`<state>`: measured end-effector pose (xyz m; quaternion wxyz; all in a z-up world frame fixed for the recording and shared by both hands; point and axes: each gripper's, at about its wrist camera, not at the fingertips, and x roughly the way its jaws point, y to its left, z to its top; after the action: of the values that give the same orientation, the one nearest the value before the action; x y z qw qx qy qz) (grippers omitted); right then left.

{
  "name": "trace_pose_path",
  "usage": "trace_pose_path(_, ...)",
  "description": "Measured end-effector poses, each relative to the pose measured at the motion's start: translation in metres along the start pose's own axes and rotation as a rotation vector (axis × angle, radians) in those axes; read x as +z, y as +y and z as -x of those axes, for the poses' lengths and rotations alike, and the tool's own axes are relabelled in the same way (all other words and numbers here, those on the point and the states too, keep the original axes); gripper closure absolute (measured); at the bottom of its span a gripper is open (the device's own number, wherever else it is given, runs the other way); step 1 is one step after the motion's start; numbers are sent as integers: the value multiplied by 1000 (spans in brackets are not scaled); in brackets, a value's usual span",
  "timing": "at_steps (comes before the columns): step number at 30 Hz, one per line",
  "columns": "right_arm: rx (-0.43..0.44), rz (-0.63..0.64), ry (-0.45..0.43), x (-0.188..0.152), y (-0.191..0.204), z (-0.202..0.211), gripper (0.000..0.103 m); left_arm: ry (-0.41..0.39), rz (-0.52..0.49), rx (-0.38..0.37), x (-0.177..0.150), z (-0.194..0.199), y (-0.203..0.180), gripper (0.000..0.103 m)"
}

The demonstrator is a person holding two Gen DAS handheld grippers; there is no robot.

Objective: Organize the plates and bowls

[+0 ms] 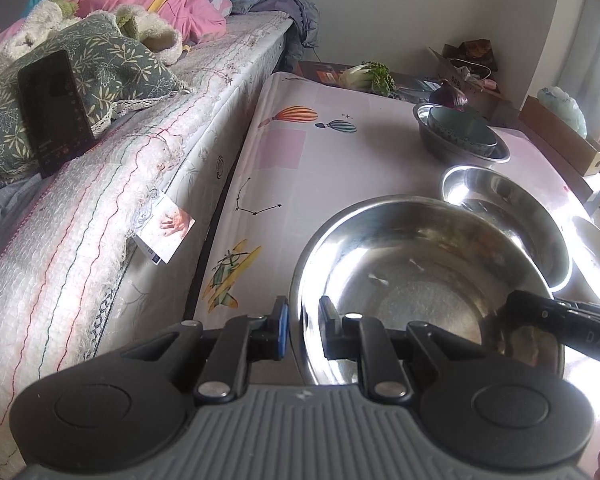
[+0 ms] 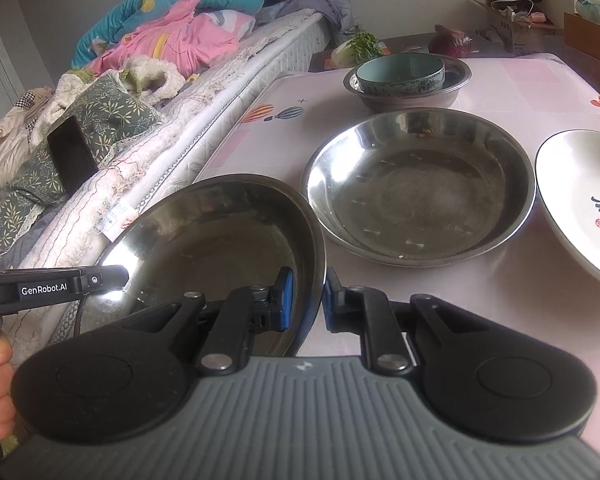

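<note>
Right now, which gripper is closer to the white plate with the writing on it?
Right. The right gripper grips the near steel bowl on the rim that faces the white plate; the left gripper grips the opposite rim, on the bed side.

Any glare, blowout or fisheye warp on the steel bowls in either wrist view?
Left wrist view: strong backlight blows out the right edge; the second steel bowl has a glaring white rim, and the held steel bowl carries bright reflections. Right wrist view: more even light, only a small hotspot on the held bowl's near-left rim. Both views: the bed edge bows from the fisheye; corners vignette.
</note>
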<state>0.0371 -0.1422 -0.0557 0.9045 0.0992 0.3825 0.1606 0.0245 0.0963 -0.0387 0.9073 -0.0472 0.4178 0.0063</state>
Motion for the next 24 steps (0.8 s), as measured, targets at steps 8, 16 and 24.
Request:
trace_pose_path(8,-49,-68,-75,15,-30,21,88,-48,-96,-42,29,-6,-42,87)
trace_pose_path(16,-130,-155,-122,26,-82,35,87,-44,-154,-114,54,-33,-96,86)
trace_pose_path(24,-175,-214,-112,33,-123,25,87,-4,-175,-145,66,-65,-131,86)
